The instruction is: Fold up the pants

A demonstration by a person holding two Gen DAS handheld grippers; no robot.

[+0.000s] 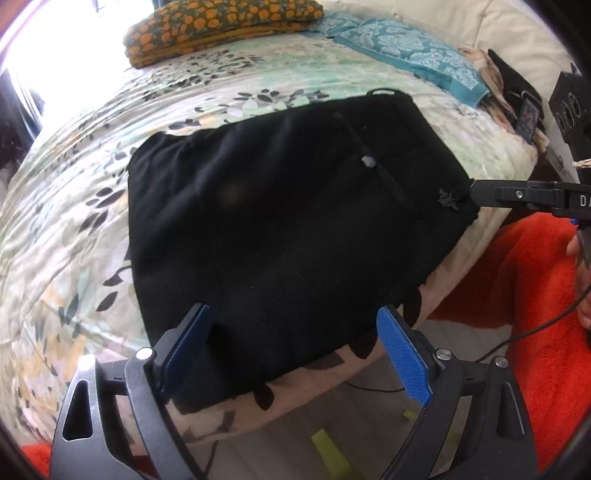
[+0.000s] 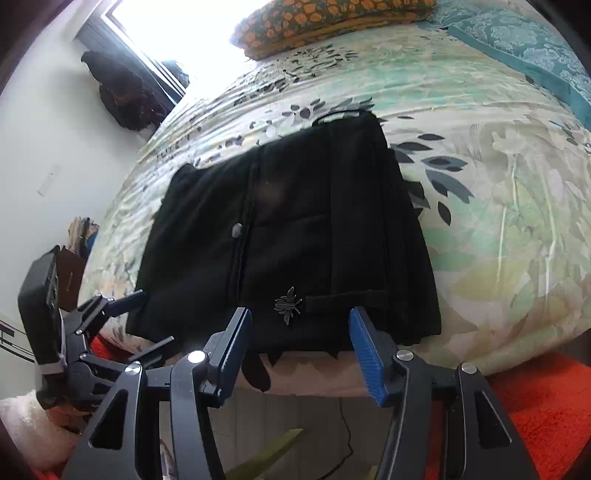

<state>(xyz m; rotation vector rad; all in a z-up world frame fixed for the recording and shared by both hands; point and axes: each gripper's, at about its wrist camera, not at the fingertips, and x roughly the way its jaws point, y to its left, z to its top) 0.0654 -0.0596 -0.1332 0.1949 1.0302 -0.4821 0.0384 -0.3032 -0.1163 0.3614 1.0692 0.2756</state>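
Pants (image 1: 280,229) folded flat on bed (image 1: 74,221), long axis 9-to-3 | left claw (image 1: 295,354) wide open, empty, hem at 12 | right claw (image 2: 299,343) half-open, empty, bee pin (image 2: 288,304) at 12, nearer.

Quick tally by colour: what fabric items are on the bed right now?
Black: 1, the folded pants
Orange-patterned: 1, a folded blanket
Teal-patterned: 1, a cloth
Total: 3

left gripper (image 1: 293,354) | black frame | blue-padded fingers (image 1: 402,354) | silver screws
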